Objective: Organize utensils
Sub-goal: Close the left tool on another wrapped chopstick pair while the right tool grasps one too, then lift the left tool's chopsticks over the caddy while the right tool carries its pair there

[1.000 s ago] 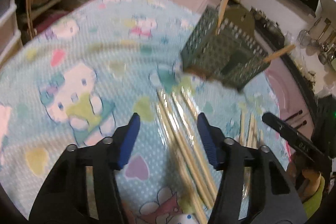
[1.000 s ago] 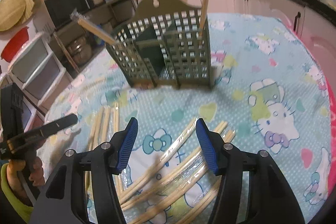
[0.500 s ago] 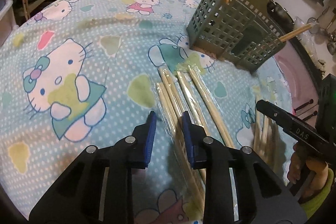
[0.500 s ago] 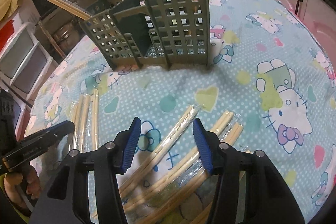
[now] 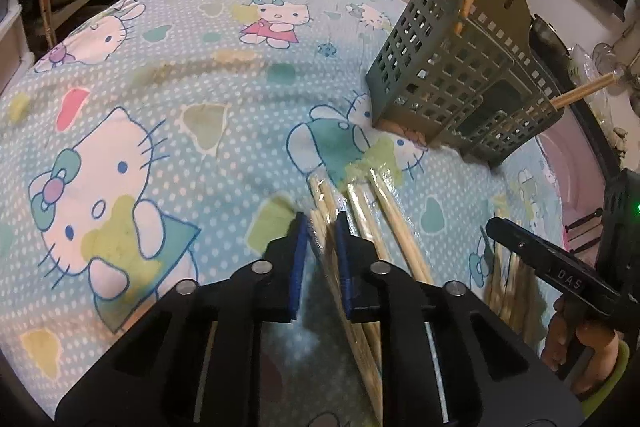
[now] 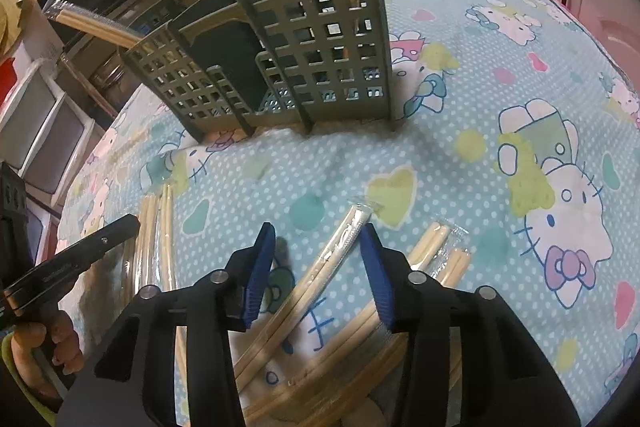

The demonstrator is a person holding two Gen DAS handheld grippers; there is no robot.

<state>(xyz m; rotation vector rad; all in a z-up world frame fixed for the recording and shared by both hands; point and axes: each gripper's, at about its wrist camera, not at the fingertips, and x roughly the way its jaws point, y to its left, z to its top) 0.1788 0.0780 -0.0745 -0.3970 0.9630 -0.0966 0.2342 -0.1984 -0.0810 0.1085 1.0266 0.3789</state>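
Both my grippers have dropped closer to the table, and the jaws have narrowed. My left gripper (image 5: 322, 227) is closing, nearly shut on the wrapped chopstick pair (image 5: 320, 195) nearest it; I should pinch only that one. My right gripper (image 6: 318, 247), half open and closing, straddles another wrapped pair (image 6: 344, 239) without pressing it yet; centring it would help. Both point steeply down. Farther off, near the table's far edge, stands the green utensil holder (image 6: 320, 39), some chopsticks already in it.
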